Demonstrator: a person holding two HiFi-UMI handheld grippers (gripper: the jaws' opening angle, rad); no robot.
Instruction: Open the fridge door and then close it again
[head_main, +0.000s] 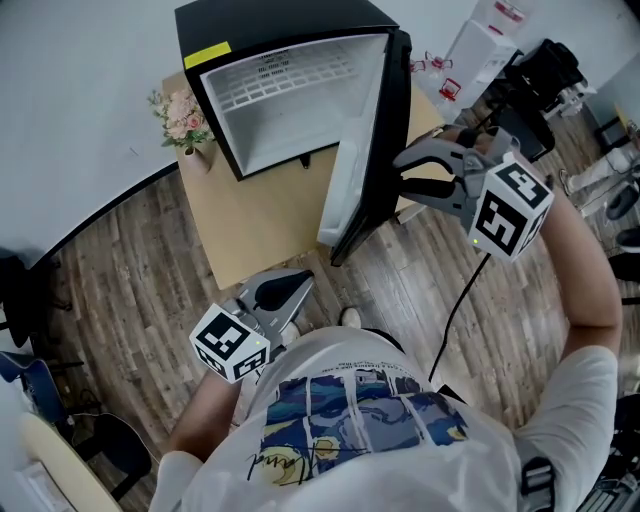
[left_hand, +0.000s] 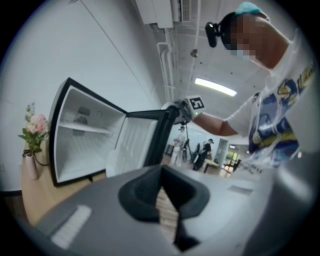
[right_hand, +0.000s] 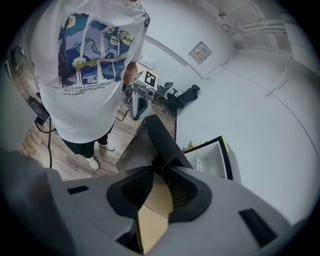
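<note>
A small black fridge (head_main: 280, 110) with a white inside stands on a low wooden table (head_main: 250, 225); its door (head_main: 365, 150) is swung wide open to the right. My right gripper (head_main: 408, 178) is at the door's outer edge, with its jaws shut on that edge. In the right gripper view the dark door (right_hand: 155, 135) runs straight into the right gripper (right_hand: 162, 167). My left gripper (head_main: 290, 290) hangs low near the person's body, in front of the table, shut and empty. From the left gripper (left_hand: 162, 170) view, the fridge (left_hand: 85, 140) and door (left_hand: 137, 145) are ahead.
A vase of pink flowers (head_main: 185, 125) stands on the table left of the fridge. White boxes (head_main: 480, 50) and black equipment (head_main: 545, 70) are at the back right. A cable (head_main: 455, 310) trails from the right gripper across the wood floor. A chair (head_main: 40, 380) sits lower left.
</note>
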